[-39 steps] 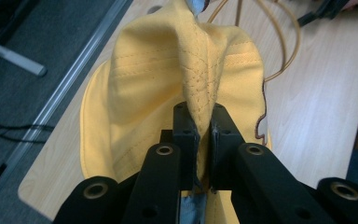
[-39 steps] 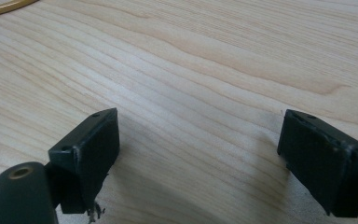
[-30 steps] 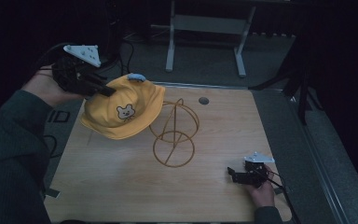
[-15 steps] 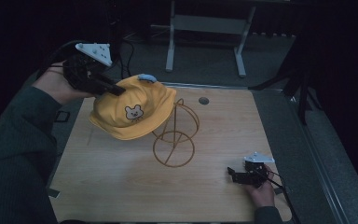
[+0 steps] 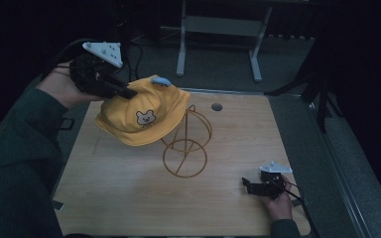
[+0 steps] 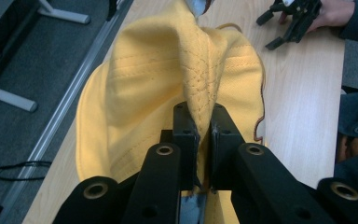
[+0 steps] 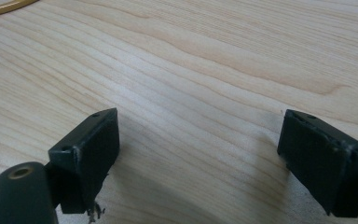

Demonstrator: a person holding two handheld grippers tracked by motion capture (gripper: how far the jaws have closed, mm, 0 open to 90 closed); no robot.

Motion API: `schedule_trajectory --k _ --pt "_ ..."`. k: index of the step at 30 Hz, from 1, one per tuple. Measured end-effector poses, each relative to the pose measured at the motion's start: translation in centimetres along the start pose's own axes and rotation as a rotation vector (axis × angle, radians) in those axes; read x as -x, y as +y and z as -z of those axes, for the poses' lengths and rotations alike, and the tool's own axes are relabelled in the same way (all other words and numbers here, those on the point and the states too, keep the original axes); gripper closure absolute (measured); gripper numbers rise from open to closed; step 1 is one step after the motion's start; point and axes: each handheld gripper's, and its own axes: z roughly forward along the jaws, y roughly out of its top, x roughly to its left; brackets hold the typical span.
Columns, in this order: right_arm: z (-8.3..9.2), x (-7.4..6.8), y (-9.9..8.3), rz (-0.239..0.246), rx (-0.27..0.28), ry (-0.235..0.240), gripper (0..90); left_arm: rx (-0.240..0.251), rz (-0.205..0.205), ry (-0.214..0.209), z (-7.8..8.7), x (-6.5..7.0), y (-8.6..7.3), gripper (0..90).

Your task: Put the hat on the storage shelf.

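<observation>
High view: left hand (image 5: 62,89) raised at table's far-left corner, forearm in dark green sleeve (image 5: 15,148) angled up from lower left; left gripper (image 5: 124,91) pointing right and slightly down, grey plate on top. Jaws clamped tight on a fold of the yellow hat (image 5: 141,116), at its far-left edge. Hat held clear above the wooden table (image 5: 119,198), bear face toward camera, blue tab on crown; its right side draped against the upper loop of the gold wire stand (image 5: 186,148), contact not certain. Stand upright near table centre, ring base flat on wood.

Left gripper view: pinched ridge of hat fabric (image 6: 200,100) running straight up between both pads, rest of hat hanging beyond the jaws.

Right hand (image 5: 278,203) resting at near-right table edge, right gripper (image 5: 248,186) low on the wood, pointing left, well apart from hat and stand. Right gripper view: jaws spread wide, bare wood grain between.
</observation>
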Motion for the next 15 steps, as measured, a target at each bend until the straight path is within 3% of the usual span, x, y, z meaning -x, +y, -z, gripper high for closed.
schedule_trajectory --k 15 --pt "0.0 0.0 0.0 -0.002 0.001 0.000 12.7 0.037 -0.028 -0.015 0.0 0.3 1.4 83.6"
